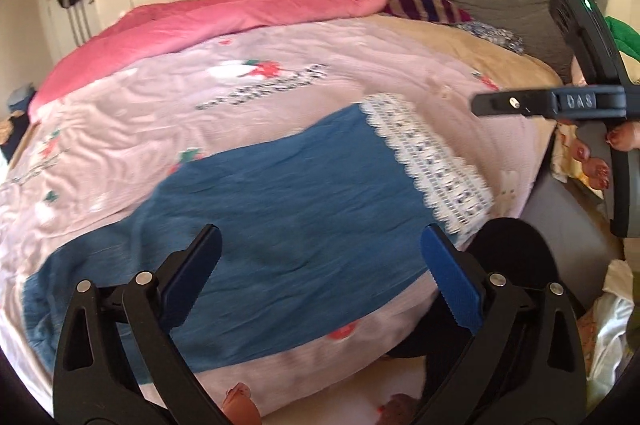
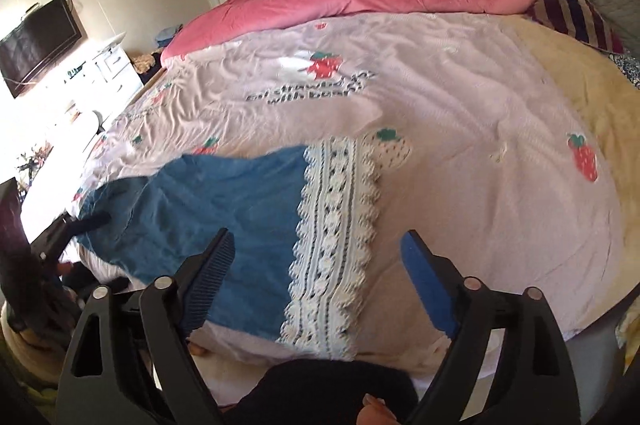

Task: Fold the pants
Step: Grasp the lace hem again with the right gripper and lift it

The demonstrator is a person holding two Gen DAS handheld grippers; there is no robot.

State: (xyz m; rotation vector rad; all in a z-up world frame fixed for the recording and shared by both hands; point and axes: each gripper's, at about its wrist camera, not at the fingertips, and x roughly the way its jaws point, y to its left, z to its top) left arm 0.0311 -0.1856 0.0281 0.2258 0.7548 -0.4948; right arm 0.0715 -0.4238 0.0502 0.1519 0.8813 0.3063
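The pants lie flat on the bed, a blue strip with a white lace hem at one end; their long axis runs along the bed's near edge, lace end toward the right hand, blue end toward the left; the cloth looks already narrowed, so the next fold is probably end to end along that axis; the left claw hangs over the blue middle, the cloth just ahead and below its fingers; the right claw hangs over the lace hem, so it is the nearer one to that end; both claws stand spread wide with nothing between the pads and neither visibly touching the cloth; in the left view the right claw shows side-on beyond the hem; the pictures are blurred, so fine contact cannot be told
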